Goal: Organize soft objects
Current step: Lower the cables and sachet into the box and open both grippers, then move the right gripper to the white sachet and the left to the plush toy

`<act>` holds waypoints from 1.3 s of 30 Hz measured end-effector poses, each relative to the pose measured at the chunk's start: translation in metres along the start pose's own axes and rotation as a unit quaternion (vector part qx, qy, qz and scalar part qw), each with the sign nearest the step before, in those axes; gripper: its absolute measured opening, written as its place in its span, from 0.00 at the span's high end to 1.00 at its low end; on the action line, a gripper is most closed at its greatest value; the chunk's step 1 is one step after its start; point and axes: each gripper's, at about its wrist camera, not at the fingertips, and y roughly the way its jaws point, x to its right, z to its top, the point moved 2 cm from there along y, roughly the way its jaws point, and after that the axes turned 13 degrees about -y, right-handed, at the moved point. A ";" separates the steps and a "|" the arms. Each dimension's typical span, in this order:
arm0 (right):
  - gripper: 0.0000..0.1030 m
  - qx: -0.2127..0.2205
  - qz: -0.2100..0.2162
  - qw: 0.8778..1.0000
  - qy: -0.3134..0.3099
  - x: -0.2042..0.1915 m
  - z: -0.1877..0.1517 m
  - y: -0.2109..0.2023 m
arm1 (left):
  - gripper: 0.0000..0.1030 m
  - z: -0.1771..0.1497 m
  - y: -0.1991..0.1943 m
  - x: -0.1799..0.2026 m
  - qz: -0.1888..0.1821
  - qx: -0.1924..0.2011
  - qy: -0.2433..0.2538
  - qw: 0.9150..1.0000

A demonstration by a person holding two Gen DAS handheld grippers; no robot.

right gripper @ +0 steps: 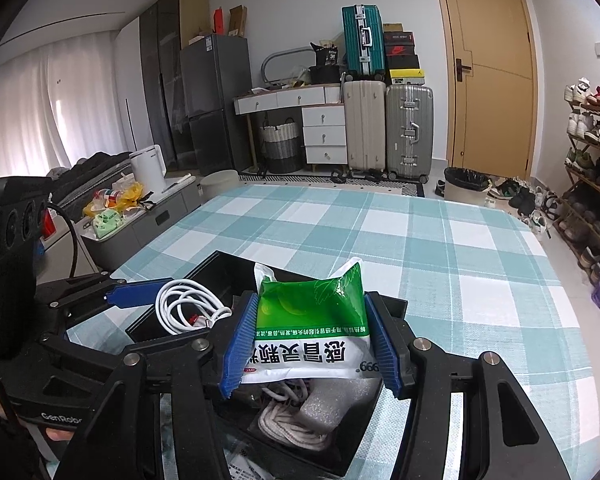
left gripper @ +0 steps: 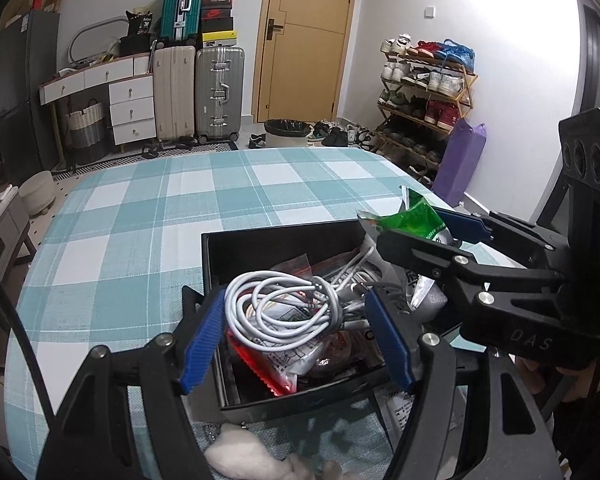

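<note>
Your black box (left gripper: pixel 212 256) sits on the checked tablecloth (left gripper: pixel 140 216), and everything else is placed around it. Just in front of its near wall lies a white fluffy piece (left gripper: pixel 244 458), with a printed plastic bag (left gripper: pixel 400 404) beside that; both are outside the box. Inside the box you have red-edged packets (left gripper: pixel 280 368), a white braided cord (right gripper: pixel 288 424) and a silvery foam piece (right gripper: pixel 332 404).

Your left gripper (left gripper: pixel 296 338) is over the box with its blue pads (left gripper: pixel 202 344) closed against a coiled white cable (left gripper: pixel 284 312). Your right gripper (right gripper: pixel 310 344) is closed on a green-and-white medicine sachet (right gripper: pixel 312 320), held upright above the box's right end, blocking your view of what lies beneath.
</note>
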 end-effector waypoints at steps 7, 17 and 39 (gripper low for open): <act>0.16 0.008 0.000 1.000 0.002 0.009 -0.004 -0.004 | 0.14 -0.003 -0.010 0.002 -0.005 0.005 0.008 1.000; 0.01 0.001 -0.012 1.000 0.008 0.016 -0.017 -0.025 | 0.00 -0.005 -0.027 -0.012 0.012 0.012 -0.015 1.000; 0.01 -0.079 -0.011 0.996 0.029 -0.008 -0.064 -0.046 | 0.00 -0.050 -0.054 -0.026 0.051 -0.009 -0.006 0.999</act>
